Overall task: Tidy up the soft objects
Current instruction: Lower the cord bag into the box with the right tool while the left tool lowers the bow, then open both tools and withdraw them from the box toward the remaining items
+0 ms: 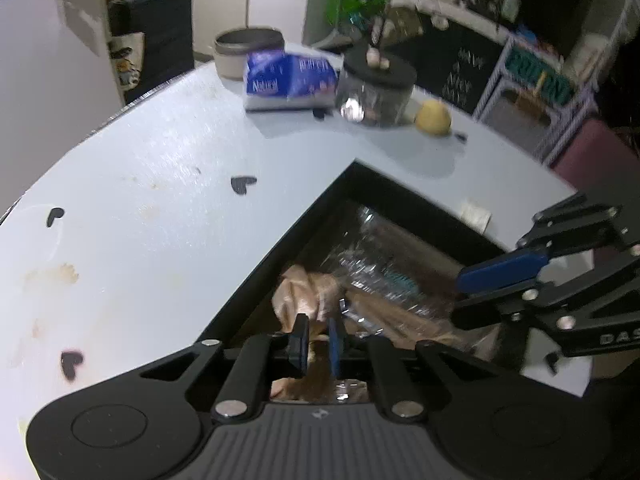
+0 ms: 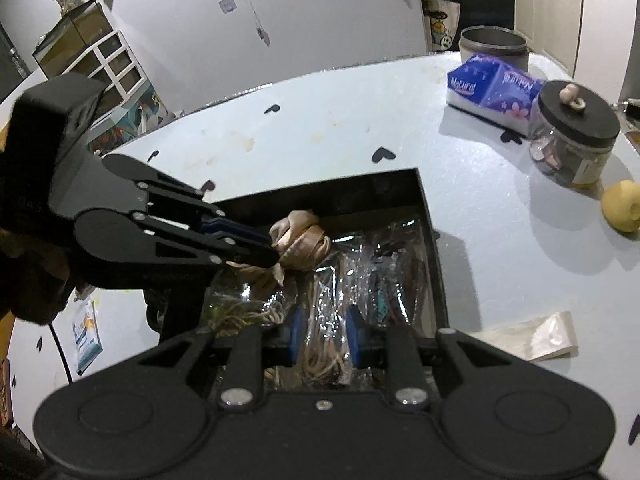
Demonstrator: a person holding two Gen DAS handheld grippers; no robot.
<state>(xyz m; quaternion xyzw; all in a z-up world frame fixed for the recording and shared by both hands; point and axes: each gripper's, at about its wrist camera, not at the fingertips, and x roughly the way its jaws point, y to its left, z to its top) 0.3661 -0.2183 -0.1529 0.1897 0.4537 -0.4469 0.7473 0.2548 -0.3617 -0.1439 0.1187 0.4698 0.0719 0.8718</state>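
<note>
A black box (image 2: 430, 236) sits on the pale blue table and holds clear plastic packets (image 2: 384, 264) and string bundles. My left gripper (image 2: 272, 250) is shut on a tan satin ribbon bundle (image 2: 304, 240) at the box's far left corner; in the left wrist view the gripper (image 1: 318, 340) pinches the ribbon (image 1: 304, 296) over the box (image 1: 280, 240). My right gripper (image 2: 322, 338) is open, empty, above a packet of coiled cord (image 2: 324, 360) at the box's near side. It also shows in the left wrist view (image 1: 496, 276).
At the far right stand a blue tissue pack (image 2: 492, 88), a glass jar with a black lid (image 2: 572, 136), a grey tin (image 2: 492, 46) and a yellow fruit (image 2: 624, 206). A flat clear bag (image 2: 536, 338) lies right of the box. A small packet (image 2: 86, 336) lies left.
</note>
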